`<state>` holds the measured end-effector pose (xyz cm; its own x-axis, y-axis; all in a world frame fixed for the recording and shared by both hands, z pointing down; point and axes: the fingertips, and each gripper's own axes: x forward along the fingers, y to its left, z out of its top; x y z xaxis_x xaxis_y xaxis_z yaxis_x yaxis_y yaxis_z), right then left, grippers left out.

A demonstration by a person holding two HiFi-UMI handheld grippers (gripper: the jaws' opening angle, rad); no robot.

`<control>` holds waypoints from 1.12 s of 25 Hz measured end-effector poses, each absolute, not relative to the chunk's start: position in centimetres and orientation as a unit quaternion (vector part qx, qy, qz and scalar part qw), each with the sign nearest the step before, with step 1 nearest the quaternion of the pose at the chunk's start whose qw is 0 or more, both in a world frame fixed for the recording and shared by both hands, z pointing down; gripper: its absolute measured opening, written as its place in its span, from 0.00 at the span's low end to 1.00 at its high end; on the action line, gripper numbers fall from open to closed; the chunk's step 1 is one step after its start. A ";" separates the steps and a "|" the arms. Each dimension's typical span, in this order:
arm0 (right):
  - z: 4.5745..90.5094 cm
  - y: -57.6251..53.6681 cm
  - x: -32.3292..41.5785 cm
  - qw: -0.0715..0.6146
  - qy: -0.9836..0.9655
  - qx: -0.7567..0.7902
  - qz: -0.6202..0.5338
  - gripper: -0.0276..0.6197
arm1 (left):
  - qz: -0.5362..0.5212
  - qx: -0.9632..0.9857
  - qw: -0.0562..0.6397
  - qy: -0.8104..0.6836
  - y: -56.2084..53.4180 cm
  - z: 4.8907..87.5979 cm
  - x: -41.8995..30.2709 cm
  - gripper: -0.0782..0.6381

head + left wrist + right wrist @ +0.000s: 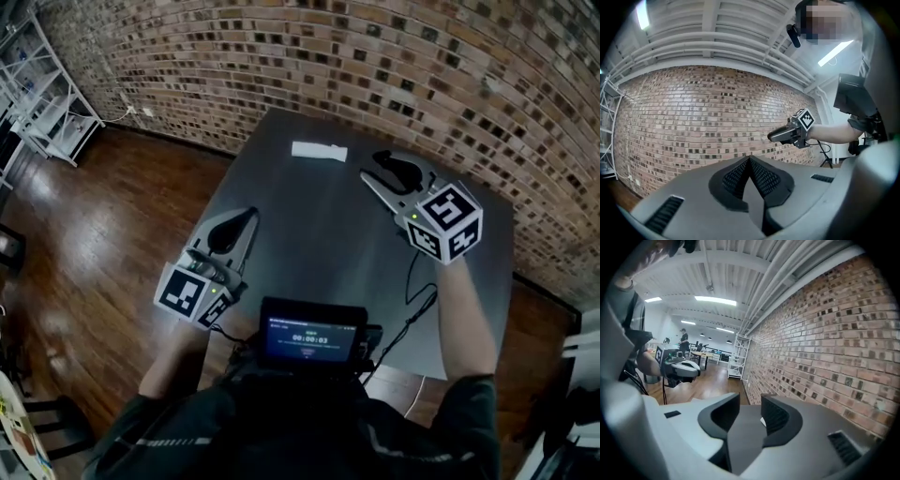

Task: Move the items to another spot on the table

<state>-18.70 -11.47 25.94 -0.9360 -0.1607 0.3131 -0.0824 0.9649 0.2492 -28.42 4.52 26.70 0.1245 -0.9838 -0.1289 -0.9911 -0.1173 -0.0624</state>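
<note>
A white flat rectangular item [319, 150] lies near the far edge of the grey table [319, 253]. My right gripper [369, 167] hovers just right of it and points toward it. Its jaws stand apart with nothing between them. In the right gripper view a sliver of the white item [763, 422] shows past the right gripper [750, 404]. My left gripper [250, 217] is over the table's near left edge, well short of the item. In the left gripper view the left gripper [750, 159] has its jaws meeting at the tips, with nothing held.
A brick wall [394, 66] runs close behind the table. Wooden floor [103, 234] lies to the left, with a white shelving rack [47, 103] at the far left. A screen unit [312, 342] sits at my chest, and a cable [417, 295] hangs from the right gripper.
</note>
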 end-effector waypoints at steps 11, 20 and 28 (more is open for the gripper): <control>30.7 -19.9 -28.0 0.237 -0.963 0.004 -0.126 0.28 | 0.036 -0.743 0.057 0.665 -2.8 28.4 -33.7 0.11; 40.6 -25.6 -35.0 0.320 -0.940 -0.056 -0.108 0.44 | 0.035 -0.743 0.015 0.669 -9.5 32.2 -38.8 0.11; 49.0 -29.9 -39.2 0.372 -0.917 -0.086 -0.112 0.44 | 0.030 -0.743 -0.021 0.669 -14.8 36.9 -42.1 0.11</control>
